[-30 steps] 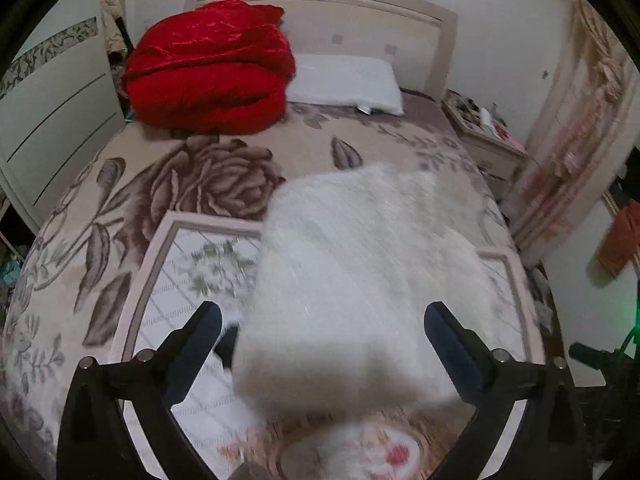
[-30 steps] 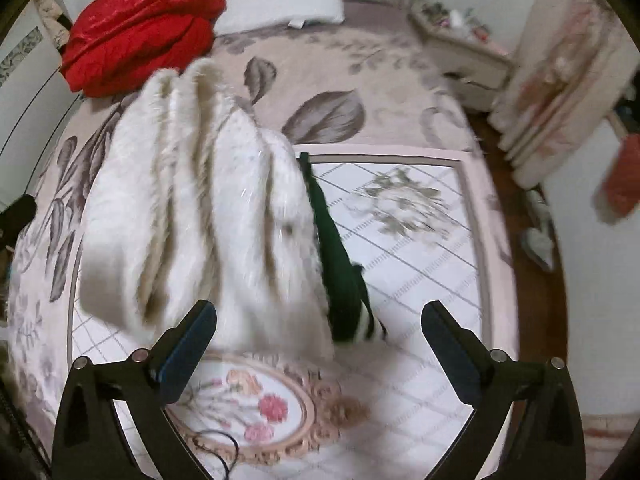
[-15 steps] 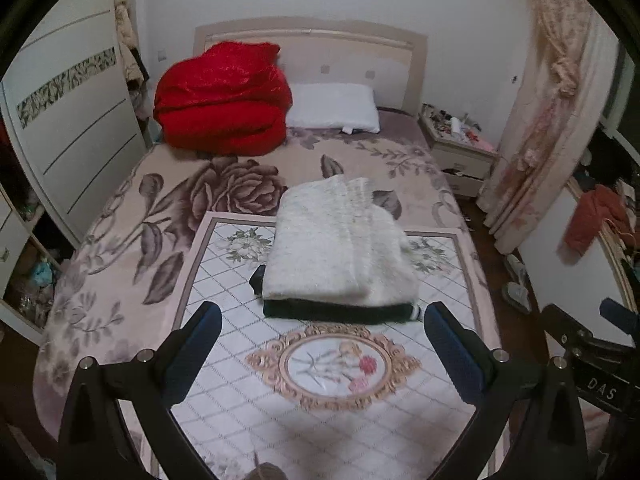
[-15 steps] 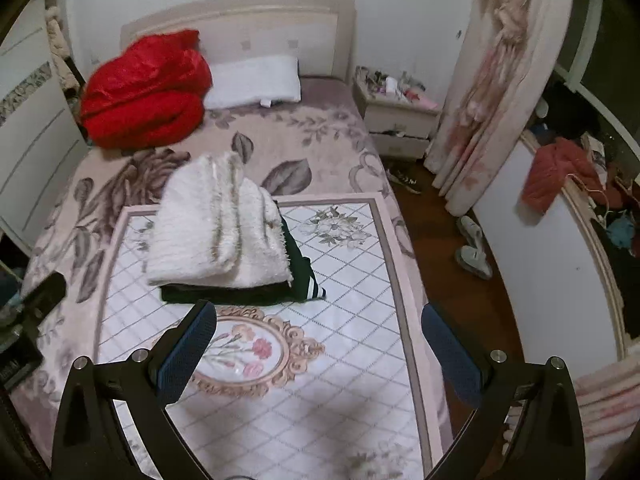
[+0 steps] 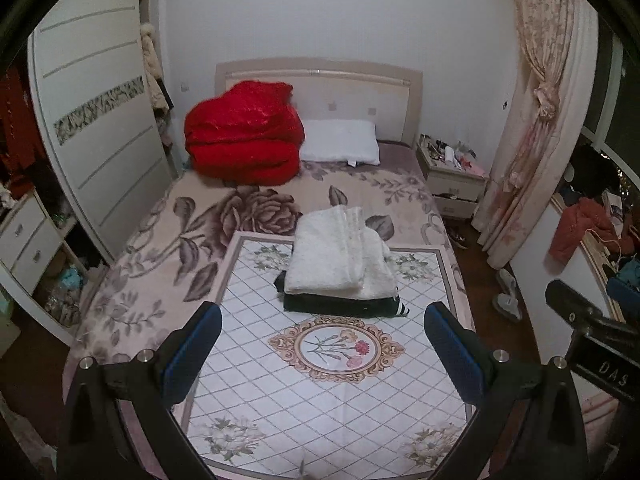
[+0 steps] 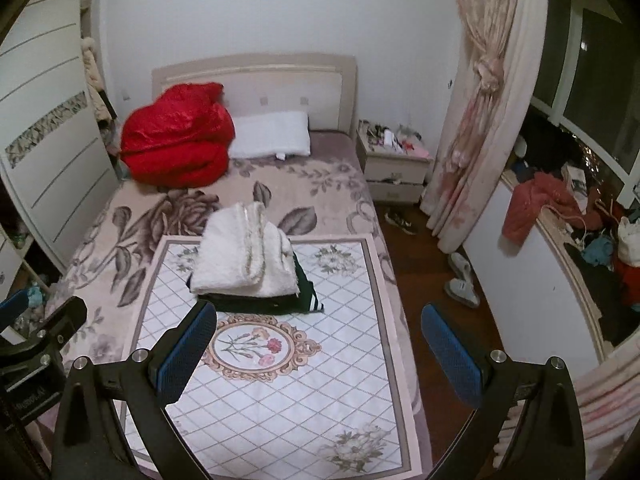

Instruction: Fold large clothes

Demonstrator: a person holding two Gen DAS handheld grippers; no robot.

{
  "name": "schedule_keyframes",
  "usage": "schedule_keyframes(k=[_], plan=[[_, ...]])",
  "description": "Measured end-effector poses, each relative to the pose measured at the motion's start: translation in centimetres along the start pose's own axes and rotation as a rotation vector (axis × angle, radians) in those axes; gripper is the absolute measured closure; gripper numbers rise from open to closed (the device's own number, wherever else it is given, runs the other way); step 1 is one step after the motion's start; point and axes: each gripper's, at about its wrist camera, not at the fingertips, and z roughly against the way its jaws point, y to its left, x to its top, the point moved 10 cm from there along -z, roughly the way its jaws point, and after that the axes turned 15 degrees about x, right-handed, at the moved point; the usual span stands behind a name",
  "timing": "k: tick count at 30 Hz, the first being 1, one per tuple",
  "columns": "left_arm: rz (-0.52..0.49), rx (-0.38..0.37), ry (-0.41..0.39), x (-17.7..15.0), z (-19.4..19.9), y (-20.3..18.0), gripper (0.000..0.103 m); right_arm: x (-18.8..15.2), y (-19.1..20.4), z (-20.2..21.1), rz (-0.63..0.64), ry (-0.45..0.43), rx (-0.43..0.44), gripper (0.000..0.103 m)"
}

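Observation:
A folded fluffy white garment (image 5: 340,256) (image 6: 244,256) lies on top of a folded dark green garment (image 5: 344,306) (image 6: 276,300) in the middle of the bed (image 5: 168,240), on a white patterned mat (image 5: 320,392) (image 6: 280,380). My left gripper (image 5: 320,344) is open and empty, well back from the stack above the foot of the bed. My right gripper (image 6: 316,344) is open and empty, also pulled back. Part of the right gripper shows at the right edge of the left wrist view (image 5: 592,332).
A red quilt (image 5: 244,140) and a white pillow (image 5: 340,144) lie at the headboard. A wardrobe (image 5: 88,128) stands left of the bed. A nightstand (image 5: 452,176), a tied curtain (image 5: 536,120) and a cluttered counter (image 6: 580,240) are on the right. Shoes (image 6: 460,284) lie on the floor.
Both grippers have pulled far back and up from the white garment. It was right at the jaws a second ago and now rests on the dark garment.

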Motion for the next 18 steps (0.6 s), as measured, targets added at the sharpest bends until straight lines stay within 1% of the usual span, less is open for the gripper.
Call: schedule_keyframes(k=[4,8,13,18], plan=[[0.01,0.005,-0.018,0.1,2.0,0.7,0.0,0.5,1.0,3.7,0.019,-0.04,0.014,0.0],[0.02,0.007,-0.039,0.3,3.3,1.2,0.0,0.6,1.8,6.3,0.035,-0.066,0.021,0.0],[0.026,0.015,-0.065,0.1,4.5,1.8,0.0,0.2,2.1,7.9,0.042,-0.069,0.034,0.0],[0.03,0.027,-0.075,-0.2,4.9,2.2,0.0,0.3,2.4,9.1,0.05,-0.09,0.044,0.0]])
